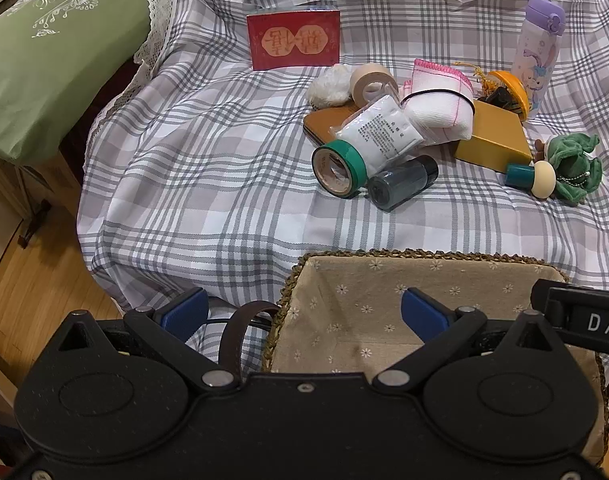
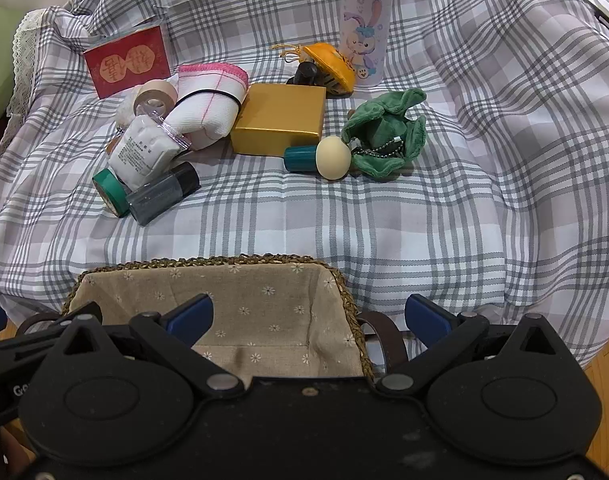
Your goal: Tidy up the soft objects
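Observation:
A woven basket (image 1: 424, 258) (image 2: 208, 262) with a floral cloth lining stands at the near edge of a plaid-covered surface. Beyond it lie a rolled white towel with pink trim (image 1: 440, 100) (image 2: 208, 104), a green plush toy (image 1: 576, 168) (image 2: 388, 136), a white fluffy ball (image 1: 330, 86) (image 2: 124, 112) and a white packet in clear plastic (image 1: 378, 132) (image 2: 144, 152). My left gripper (image 1: 304, 312) is open and empty over the basket's left rim. My right gripper (image 2: 310, 316) is open and empty over the basket's right rim.
Hard items lie among the soft ones: green tape roll (image 1: 338, 168), beige tape roll (image 1: 370, 82), dark bottle (image 1: 402, 182), gold box (image 2: 280, 118), red card (image 1: 294, 40), lilac bottle (image 2: 366, 24), a teal-and-cream mushroom-shaped piece (image 2: 318, 158). A green pillow (image 1: 44, 52) lies at the left.

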`<state>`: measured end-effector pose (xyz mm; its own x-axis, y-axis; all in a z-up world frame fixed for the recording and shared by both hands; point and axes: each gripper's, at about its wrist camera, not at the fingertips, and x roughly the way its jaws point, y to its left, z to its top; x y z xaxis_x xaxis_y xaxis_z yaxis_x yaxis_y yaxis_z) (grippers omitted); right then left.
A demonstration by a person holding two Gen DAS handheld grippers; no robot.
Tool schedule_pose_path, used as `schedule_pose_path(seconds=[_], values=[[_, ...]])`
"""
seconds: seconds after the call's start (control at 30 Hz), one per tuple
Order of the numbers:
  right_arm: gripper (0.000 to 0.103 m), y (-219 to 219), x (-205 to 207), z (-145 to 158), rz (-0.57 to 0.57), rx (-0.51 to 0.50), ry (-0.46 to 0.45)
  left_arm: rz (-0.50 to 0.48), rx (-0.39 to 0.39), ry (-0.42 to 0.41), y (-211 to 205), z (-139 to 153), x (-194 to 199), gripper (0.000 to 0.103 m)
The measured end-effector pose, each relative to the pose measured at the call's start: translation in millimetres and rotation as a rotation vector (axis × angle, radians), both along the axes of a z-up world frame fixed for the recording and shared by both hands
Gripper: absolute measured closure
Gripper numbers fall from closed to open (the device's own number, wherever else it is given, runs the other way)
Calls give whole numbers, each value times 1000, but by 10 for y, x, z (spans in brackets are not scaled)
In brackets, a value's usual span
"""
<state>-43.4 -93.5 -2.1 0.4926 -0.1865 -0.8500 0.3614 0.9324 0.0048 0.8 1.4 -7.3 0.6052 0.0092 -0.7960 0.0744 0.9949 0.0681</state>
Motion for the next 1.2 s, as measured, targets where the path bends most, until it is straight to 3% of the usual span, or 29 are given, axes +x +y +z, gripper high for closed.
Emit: schedule_pose_path(seconds=[1.2], values=[[0, 24, -13, -7, 12, 1, 27, 7, -7, 41, 24, -27, -19, 4]])
